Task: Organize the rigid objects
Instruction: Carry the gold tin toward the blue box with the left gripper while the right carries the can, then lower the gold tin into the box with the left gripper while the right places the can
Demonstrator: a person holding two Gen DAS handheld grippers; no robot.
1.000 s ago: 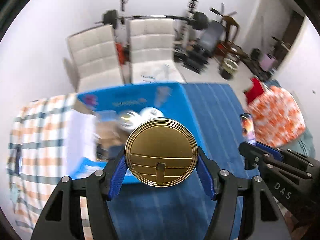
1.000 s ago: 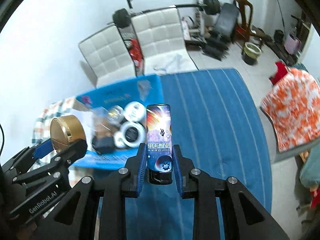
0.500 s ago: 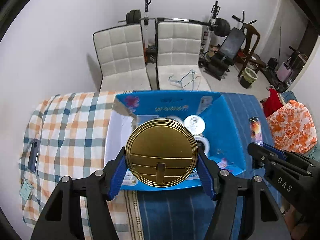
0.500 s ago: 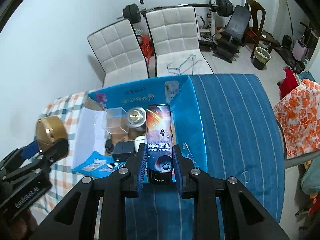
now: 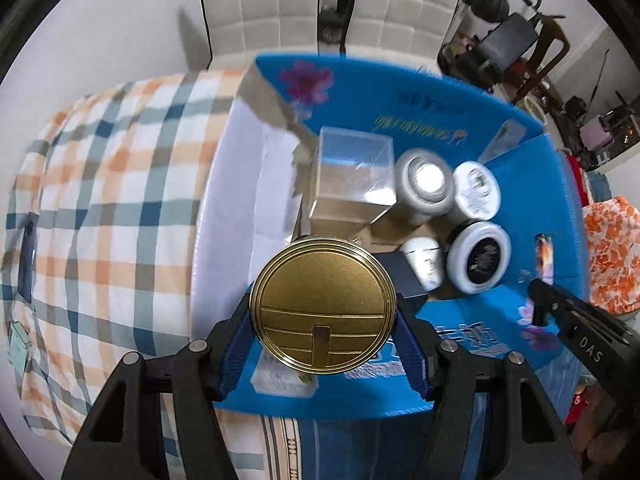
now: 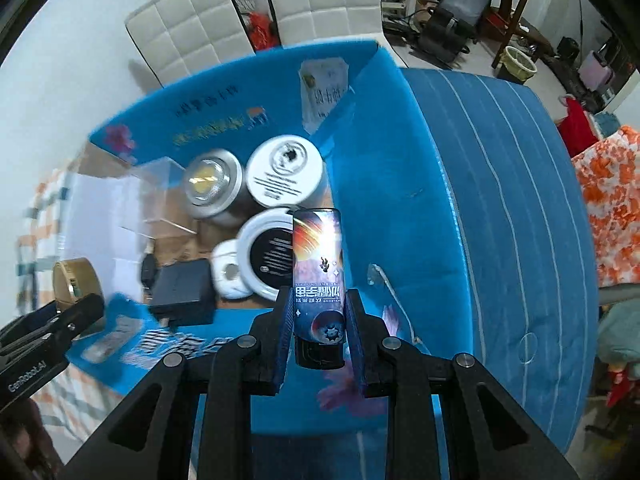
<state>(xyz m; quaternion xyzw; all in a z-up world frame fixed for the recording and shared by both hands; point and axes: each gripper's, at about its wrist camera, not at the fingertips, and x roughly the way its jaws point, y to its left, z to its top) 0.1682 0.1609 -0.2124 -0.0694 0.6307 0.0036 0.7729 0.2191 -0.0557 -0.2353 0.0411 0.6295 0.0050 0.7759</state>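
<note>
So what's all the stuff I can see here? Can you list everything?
Box: 1, blue, on the table.
Silver jar: 1, silver, in the box at the back.
White-lid jars: 2, white, in the box's right part.
Small white bottle: 1, white, beside the nearer jar.
Clear case: 1, see-through, at the back left.
Black box: 1, black, near the front wall.
Checked cloth: 1, orange, blue and white, left of the box.
Chairs: 2, white, behind the table.
Gold tin: 1, gold, in the left gripper.
Space-print tube: 1, dark blue, in the right gripper.
</note>
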